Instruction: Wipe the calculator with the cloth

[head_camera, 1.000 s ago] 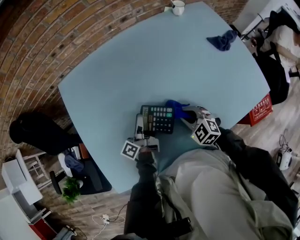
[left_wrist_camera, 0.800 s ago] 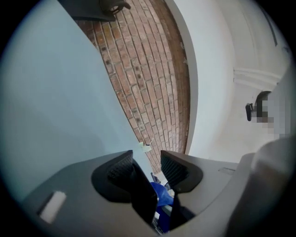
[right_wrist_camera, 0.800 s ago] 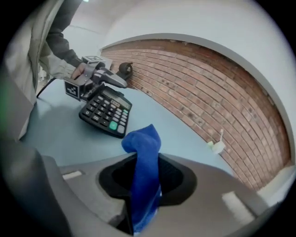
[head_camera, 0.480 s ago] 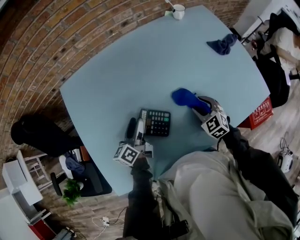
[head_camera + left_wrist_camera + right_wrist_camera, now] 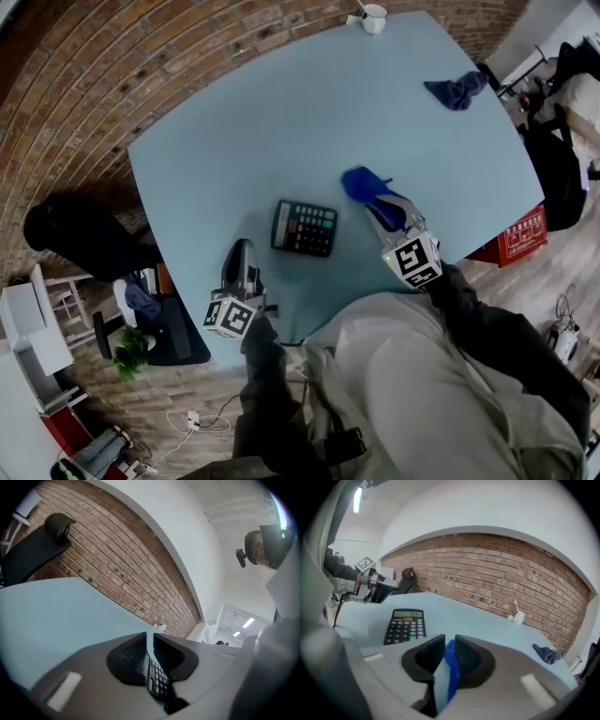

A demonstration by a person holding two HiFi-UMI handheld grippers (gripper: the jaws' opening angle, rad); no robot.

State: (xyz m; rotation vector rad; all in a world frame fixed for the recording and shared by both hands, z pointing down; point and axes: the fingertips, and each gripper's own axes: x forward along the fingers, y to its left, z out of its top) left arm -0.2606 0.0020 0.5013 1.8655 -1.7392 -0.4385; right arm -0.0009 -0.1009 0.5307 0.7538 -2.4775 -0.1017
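The black calculator [image 5: 305, 228] [image 5: 405, 625] lies flat on the light blue table [image 5: 281, 122], with nothing touching it. My left gripper [image 5: 242, 251] [image 5: 150, 641] hovers to its left, apart from it. Its jaws are closing to a narrow gap with nothing between them; the calculator [image 5: 157, 684] shows through the gap. My right gripper [image 5: 377, 199] [image 5: 449, 644] is to the calculator's right, its jaws closing on the bright blue cloth [image 5: 361, 183] [image 5: 451, 667], which bunches at the fingertips.
A dark blue rag [image 5: 457, 92] [image 5: 547, 653] lies near the table's far right edge. A white mug [image 5: 373, 17] stands at the far edge. A black office chair [image 5: 66, 234] is beyond the left edge, and a brick wall is behind the table.
Both grippers have drawn away from the calculator: the left moved left and toward me, the right lifted the blue cloth off to the right. The calculator now lies free.
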